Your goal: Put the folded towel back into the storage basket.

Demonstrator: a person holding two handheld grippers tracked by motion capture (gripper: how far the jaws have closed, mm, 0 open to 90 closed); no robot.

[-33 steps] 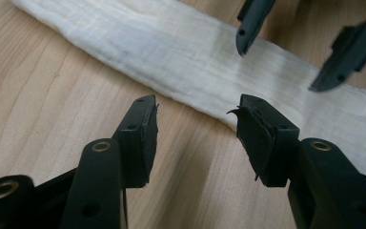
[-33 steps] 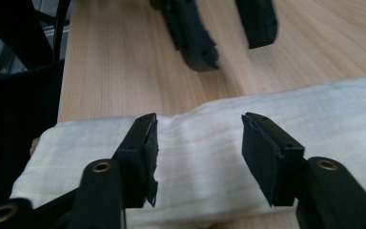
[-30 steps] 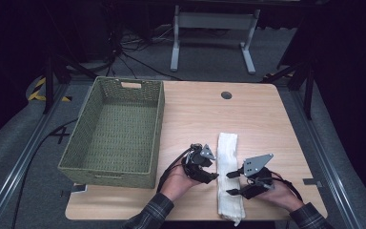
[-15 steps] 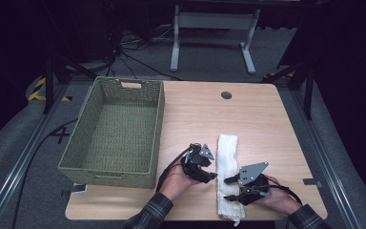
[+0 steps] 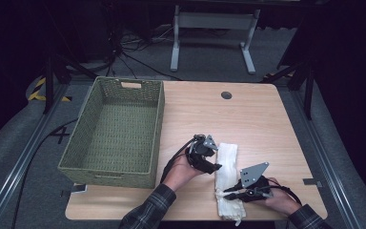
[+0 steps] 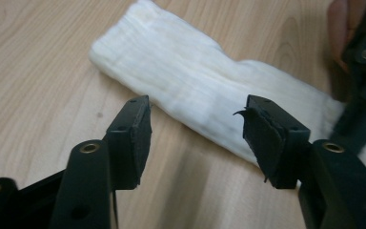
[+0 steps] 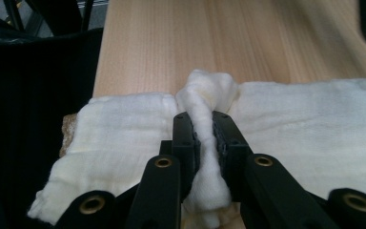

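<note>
A folded white cloth (image 5: 227, 176) lies lengthwise on the wooden table (image 5: 248, 119) near its front edge. My right gripper (image 5: 228, 193) has just been closing and is shut on the cloth (image 7: 286, 129), with a bunched ridge of fabric squeezed between its jaws (image 7: 205, 133). My left gripper (image 5: 218, 166) is at the cloth's left edge, a little farther up. Its jaws have just been opening and stand apart above the tabletop, with the cloth (image 6: 195, 90) just beyond them and nothing between the pads (image 6: 195, 129).
A green woven basket (image 5: 116, 129) stands on the left half of the table, with nothing inside. A round cable hole (image 5: 226, 95) sits near the far edge. A metal stand (image 5: 212, 28) is on the floor behind the table.
My right gripper has moved left onto the cloth's near end and shut on it, bunching the fabric. My left gripper has shifted slightly toward the cloth.
</note>
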